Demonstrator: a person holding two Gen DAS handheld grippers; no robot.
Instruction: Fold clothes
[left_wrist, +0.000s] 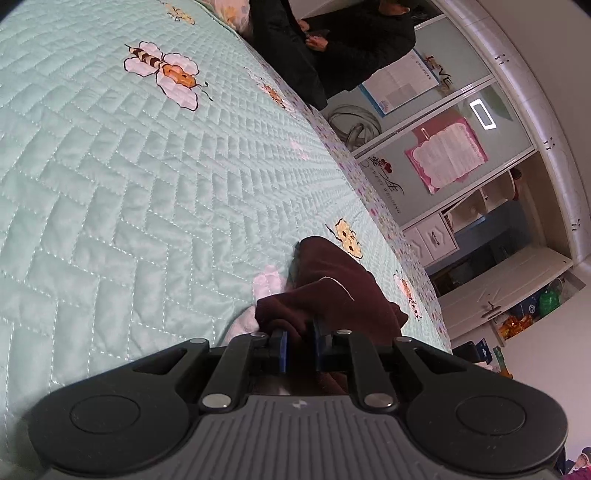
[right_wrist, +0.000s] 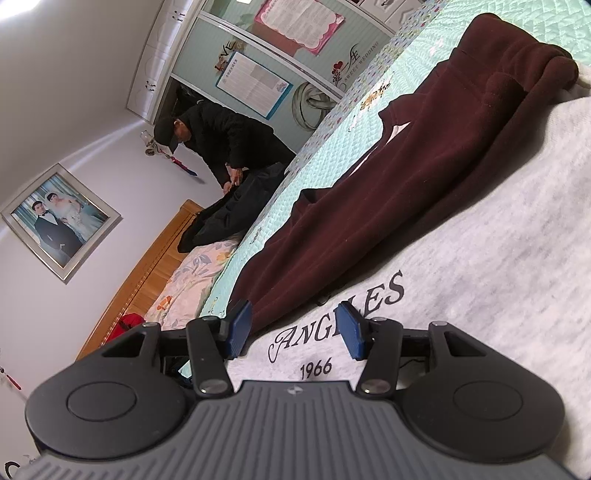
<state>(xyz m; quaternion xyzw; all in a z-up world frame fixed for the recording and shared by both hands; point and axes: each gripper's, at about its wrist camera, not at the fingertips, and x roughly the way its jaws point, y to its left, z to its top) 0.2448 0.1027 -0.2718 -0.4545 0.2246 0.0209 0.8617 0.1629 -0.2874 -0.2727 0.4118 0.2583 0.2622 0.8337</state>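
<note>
Maroon fleece garment (left_wrist: 332, 291) lay bunched near the edge of the bed (left_wrist: 110, 184), on its quilted mint cover, one fold pinched in the left gripper (left_wrist: 299, 345); blue pads drawn close together with cloth pressed between them, so held, not merely touched; seen from the right wrist, same maroon fleece garment (right_wrist: 424, 166) stretched long across the bed (right_wrist: 332, 155), its near edge overlapping a grey printed sweatshirt (right_wrist: 480, 277) spread beneath.

Judged to be mid-fold, one edge being carried over; best done by keeping the pinch firm and low, drawing the fold across in one even sweep so no slack bunched under it, and laying the edge square to the far seam before letting go; risk, probably, of dragging the grey sweatshirt along where the two overlapped; right side could pin it down.

Left gripper pitched somewhat downward toward the cover, close over the cloth; right gripper (right_wrist: 299, 328) nearly level, low over the sweatshirt's lettering, pads standing moderately apart with nothing clamped; maroon hem lay just beside its left pad (right_wrist: 240, 325), grey print under the gap.
</note>
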